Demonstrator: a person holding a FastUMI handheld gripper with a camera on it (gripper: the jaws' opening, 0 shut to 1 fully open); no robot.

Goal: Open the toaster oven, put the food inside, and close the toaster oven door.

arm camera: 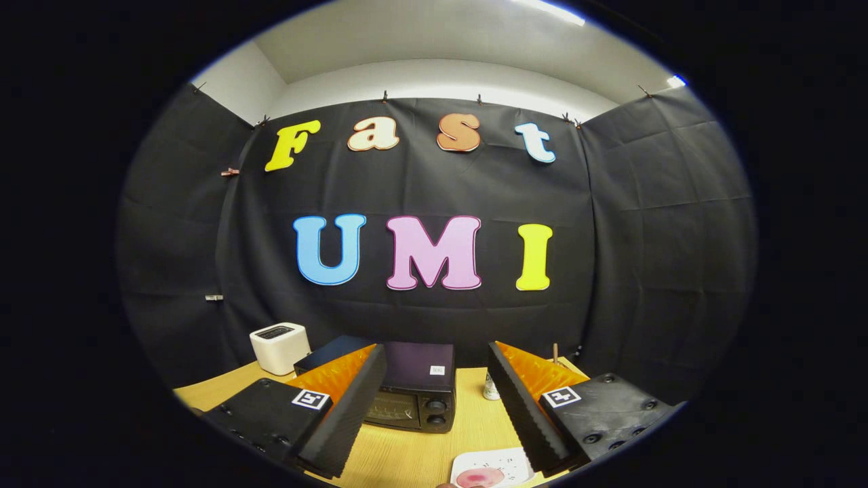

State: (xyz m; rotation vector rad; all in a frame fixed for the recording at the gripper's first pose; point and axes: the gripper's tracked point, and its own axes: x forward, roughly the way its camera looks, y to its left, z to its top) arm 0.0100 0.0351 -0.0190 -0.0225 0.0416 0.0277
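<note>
Gripper view: claw [434, 407] open, empty; one toaster oven [410, 396]; one plate [491, 468], perhaps food.

From my remote seat the booth looks evenly lit from above: a bright strip light [548, 10] on the white ceiling burns out to pure white, and a second small hot spot [675, 81] flares with a bluish fringe. The black cloth wall [420, 183] soaks up light, yet its folds and creases read clearly. The pale wooden tabletop [407, 454] glows warm with a soft sheen and only faint, diffuse shadows under the black toaster oven with two knobs [410, 390]. Fisheye distortion bows straight lines strongly toward the rim. The wide-apart black ribbed fingers [346, 413] of the gripper [434, 420] look slightly soft; the middle distance stays sharp.
</note>
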